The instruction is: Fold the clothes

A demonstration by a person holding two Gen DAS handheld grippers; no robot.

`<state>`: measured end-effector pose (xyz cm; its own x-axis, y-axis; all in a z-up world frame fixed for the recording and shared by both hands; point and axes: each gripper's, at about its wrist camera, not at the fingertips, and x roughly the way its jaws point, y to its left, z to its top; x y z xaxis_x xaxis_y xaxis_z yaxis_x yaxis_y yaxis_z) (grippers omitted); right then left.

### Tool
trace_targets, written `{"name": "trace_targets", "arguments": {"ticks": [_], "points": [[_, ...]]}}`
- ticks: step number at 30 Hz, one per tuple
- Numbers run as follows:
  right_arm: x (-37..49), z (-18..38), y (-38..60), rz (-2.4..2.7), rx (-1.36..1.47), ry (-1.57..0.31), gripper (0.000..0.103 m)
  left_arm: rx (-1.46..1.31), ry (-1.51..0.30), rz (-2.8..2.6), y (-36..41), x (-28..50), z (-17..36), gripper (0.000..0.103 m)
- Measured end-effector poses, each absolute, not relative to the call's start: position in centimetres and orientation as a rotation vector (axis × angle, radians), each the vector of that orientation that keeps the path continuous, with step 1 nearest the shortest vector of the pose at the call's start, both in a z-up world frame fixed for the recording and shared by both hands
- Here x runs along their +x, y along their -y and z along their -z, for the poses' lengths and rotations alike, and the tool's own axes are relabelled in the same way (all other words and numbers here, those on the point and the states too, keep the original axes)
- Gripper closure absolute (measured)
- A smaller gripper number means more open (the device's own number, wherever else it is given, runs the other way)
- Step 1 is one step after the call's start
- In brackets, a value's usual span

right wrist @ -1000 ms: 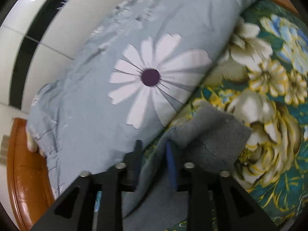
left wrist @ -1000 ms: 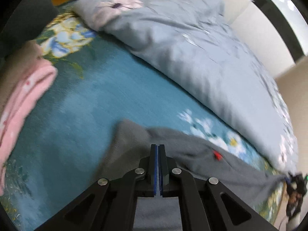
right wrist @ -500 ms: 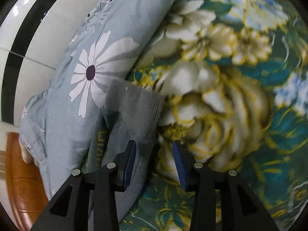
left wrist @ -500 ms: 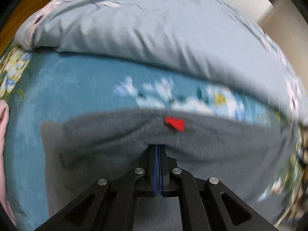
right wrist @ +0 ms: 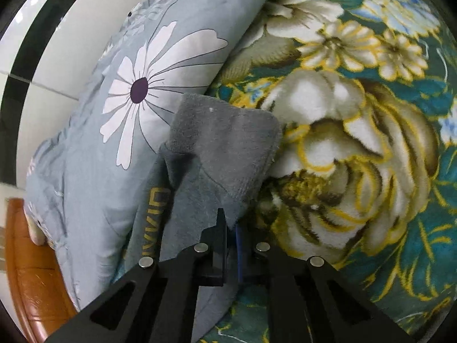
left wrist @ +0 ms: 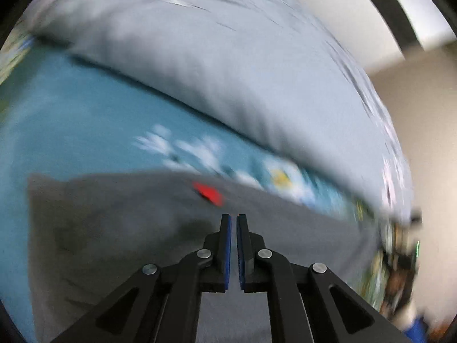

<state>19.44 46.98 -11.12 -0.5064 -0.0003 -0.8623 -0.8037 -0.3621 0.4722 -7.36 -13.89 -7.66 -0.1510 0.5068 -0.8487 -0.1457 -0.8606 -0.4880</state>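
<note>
1. A grey garment point(left wrist: 137, 228) lies spread across a teal flowered blanket point(left wrist: 71, 120) on the bed, with a small red tag point(left wrist: 208, 193) on its upper part.
2. The left gripper point(left wrist: 233, 220) hangs just over the grey cloth below the red tag. Its blue-padded fingers point(left wrist: 227, 245) stand a narrow slit apart with nothing visibly between them.
3. This left view is heavily blurred, so finer folds of the cloth cannot be read.
4. Behind the garment a pale blue quilt point(left wrist: 228, 71) lies bunched along the far side of the blanket.
5. In the right view one end of the grey garment point(right wrist: 220, 154) is doubled over into a thick fold, resting against the quilt point(right wrist: 94, 171), which has a large white daisy point(right wrist: 142, 85) printed on it.
6. The right gripper point(right wrist: 231, 225) has its fingers drawn nearly together at the lower edge of that fold, and grey cloth appears pinched between them.
7. Yellow lettering point(right wrist: 155, 214) shows on a lower layer of the garment, left of the gripper.
8. A brown wooden bed frame point(right wrist: 31, 274) runs along the lower left, beside the quilt.
</note>
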Motion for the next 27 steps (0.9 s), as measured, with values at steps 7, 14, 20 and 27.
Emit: {"name": "trace_targets", "arguments": {"ticks": [7, 14, 20, 27], "points": [[19.2, 8.6, -46.8, -2.016, -1.11, -1.196, 0.099, -1.711, -0.009, -1.989, 8.1, -4.6, 9.5, 0.098], [21.2, 8.3, -45.8, -2.009, -1.151, -1.167, 0.099, -1.757, 0.094, -2.168, 8.9, -7.3, 10.3, 0.098], [21.7, 9.6, -46.1, -1.949, -1.193, -1.15, 0.099, -1.75, 0.193, -2.125, 11.2, -6.9, 9.1, 0.094], [23.3, 8.2, -45.7, -2.034, -1.121, -1.187, 0.075, -1.596, 0.404, -2.33, 22.8, 1.0, 4.2, 0.06]]}}
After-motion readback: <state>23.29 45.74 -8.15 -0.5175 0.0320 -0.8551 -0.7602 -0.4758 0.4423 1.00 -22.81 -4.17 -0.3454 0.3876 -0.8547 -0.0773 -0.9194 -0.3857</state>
